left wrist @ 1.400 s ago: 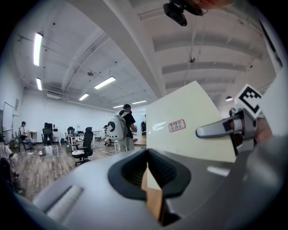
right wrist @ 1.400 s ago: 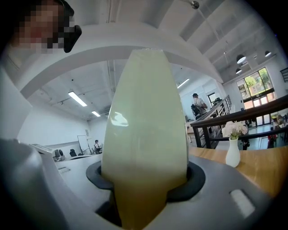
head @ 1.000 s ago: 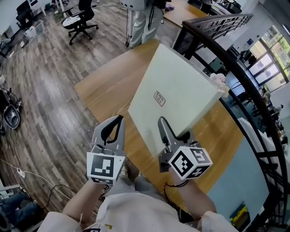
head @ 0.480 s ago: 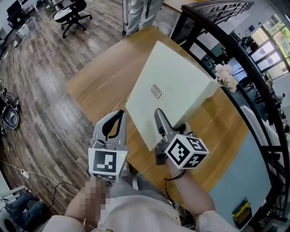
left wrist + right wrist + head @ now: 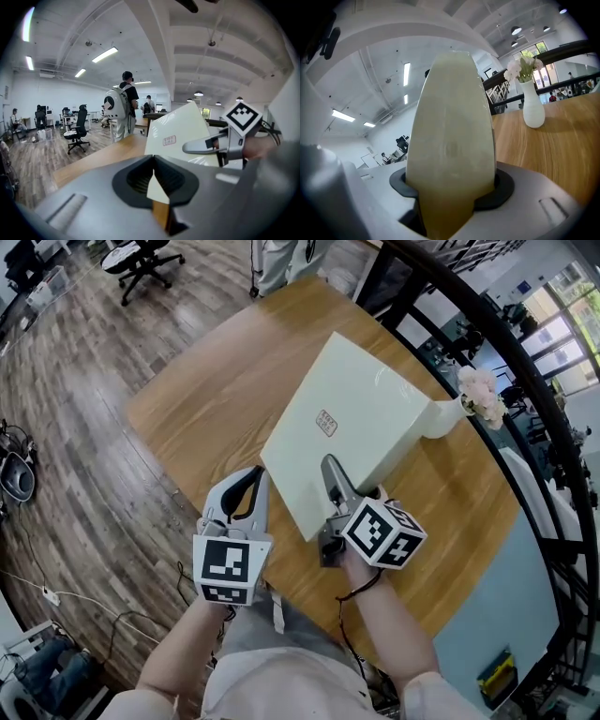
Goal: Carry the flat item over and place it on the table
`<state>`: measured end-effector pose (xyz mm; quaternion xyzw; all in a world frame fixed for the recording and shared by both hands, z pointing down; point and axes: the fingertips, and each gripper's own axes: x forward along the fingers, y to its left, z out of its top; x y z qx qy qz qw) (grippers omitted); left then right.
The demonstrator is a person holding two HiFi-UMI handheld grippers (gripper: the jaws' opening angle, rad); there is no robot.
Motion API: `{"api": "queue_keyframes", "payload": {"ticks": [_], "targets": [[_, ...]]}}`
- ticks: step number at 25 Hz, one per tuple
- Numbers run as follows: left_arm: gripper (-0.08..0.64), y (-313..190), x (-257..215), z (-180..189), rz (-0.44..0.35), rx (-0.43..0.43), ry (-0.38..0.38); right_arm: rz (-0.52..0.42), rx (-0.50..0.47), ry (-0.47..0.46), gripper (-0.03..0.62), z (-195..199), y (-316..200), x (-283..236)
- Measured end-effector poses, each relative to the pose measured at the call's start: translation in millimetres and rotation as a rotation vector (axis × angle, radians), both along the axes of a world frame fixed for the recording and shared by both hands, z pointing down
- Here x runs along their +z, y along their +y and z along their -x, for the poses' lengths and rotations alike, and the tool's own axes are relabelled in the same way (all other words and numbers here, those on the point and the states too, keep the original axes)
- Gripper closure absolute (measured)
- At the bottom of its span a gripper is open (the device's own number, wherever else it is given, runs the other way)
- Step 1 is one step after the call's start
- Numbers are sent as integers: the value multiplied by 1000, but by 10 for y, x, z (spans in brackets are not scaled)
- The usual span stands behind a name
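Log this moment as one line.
right claw: shut on flat box | left claw: shut, empty | flat box: tilted over table

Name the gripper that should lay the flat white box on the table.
Right. The right gripper is clamped on the near edge of the flat white box, holding it tilted over the table. The left gripper is shut, empty, beside the box.

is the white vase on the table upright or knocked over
Upright: the right gripper view shows the vase standing on its base on the table, flowers pointing up.
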<state>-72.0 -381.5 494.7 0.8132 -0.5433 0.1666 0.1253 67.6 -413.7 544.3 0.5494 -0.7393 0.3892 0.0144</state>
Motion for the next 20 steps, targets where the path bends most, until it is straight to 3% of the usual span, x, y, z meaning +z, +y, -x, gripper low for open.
{"api": "queue_keyframes", "payload": {"ticks": [3,12,17,20], "targets": [[557,-40,113,-17,26,4,13,33,23,-47,305,-17,-63,158],[557,-166,398,-89,73,14,34,127,137,-305,301,-82,-188,575],[557,-187,520,-155,90,32,36,164,170,-363,287,-118,-296,768],[557,-173,640,-203,110,34,41,202,183,-349,257,-183,-345,926]]}}
